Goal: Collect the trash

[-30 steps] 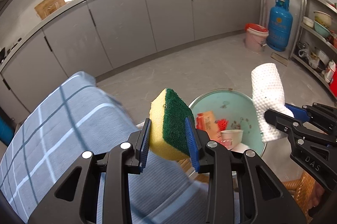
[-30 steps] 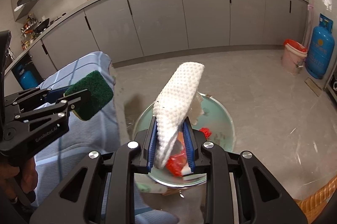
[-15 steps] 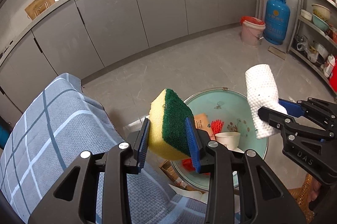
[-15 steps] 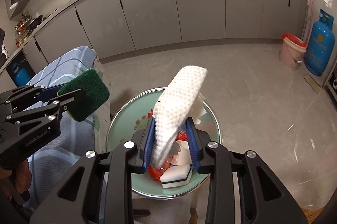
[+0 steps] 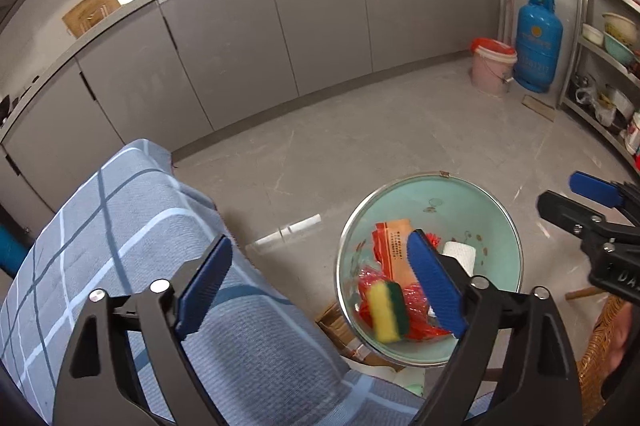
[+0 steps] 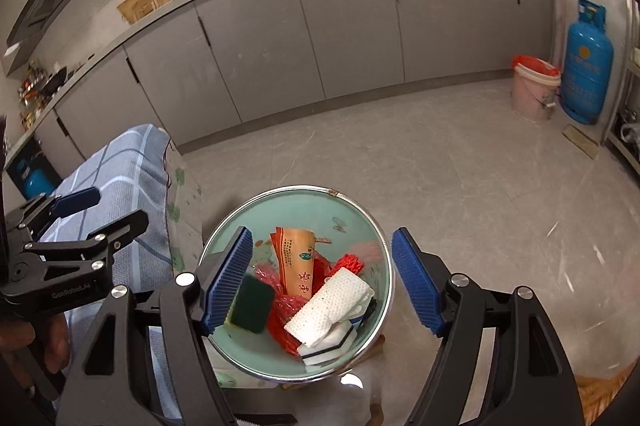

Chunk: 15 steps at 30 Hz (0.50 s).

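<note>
A mint-green basin (image 5: 432,182) (image 6: 296,188) stands below both grippers. In it lie a yellow and green sponge (image 5: 386,312) (image 6: 250,304), a white textured cloth (image 6: 330,306) (image 5: 460,254), an orange packet (image 6: 298,258) and red wrappers. My left gripper (image 5: 320,238) hangs over the basin's left rim, its jaws opening wide with nothing between them. Right above the basin, my right gripper (image 6: 322,233) is also opening and holds nothing. Each gripper shows at the edge of the other's view.
A table under a blue checked cloth (image 5: 120,226) sits left of the basin. Grey cabinets line the far wall. A pink bucket (image 5: 492,70) and a blue gas cylinder (image 5: 536,42) stand at the back right, beside a metal rack. A wicker seat (image 5: 600,338) is at the lower right.
Both grippers have opened. The sponge left the left jaws and the white cloth left the right jaws; both now lie in the basin.
</note>
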Motion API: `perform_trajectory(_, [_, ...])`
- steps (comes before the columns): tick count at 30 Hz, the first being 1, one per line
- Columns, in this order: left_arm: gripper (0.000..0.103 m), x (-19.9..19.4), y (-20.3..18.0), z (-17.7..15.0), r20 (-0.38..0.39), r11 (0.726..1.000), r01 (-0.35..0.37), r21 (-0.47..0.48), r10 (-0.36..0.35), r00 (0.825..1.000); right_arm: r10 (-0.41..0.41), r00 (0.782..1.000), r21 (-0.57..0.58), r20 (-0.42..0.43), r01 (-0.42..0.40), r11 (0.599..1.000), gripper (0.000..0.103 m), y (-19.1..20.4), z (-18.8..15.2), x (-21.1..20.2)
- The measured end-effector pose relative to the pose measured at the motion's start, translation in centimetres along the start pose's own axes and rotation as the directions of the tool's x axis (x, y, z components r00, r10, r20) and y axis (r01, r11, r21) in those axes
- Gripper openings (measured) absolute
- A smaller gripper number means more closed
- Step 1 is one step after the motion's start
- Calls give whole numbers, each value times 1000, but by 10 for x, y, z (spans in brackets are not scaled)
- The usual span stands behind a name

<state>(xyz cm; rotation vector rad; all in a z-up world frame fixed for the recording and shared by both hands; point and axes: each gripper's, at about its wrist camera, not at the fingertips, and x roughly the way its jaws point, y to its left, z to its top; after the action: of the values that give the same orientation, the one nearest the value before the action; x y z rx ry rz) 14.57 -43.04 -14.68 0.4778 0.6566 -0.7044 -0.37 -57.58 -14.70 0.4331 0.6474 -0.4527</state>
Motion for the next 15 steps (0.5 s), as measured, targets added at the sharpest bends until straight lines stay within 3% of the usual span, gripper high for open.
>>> perform_trajectory(4, [94,-22,9,-3,29,1000,-13,-18,13,999,2,999,32,38,-3,999,76,4,-3,-24])
perform_trajectory(8, [94,-48,23,-8,65,998,-27,-57,31,997,7,996,40,93,-11,999,82,17,-6,-54])
perform_trajectory(15, [94,-80,41,-14,103,995,-20,-102,30,994,9,991,12,137,-11,1000,82,38,-6,-80])
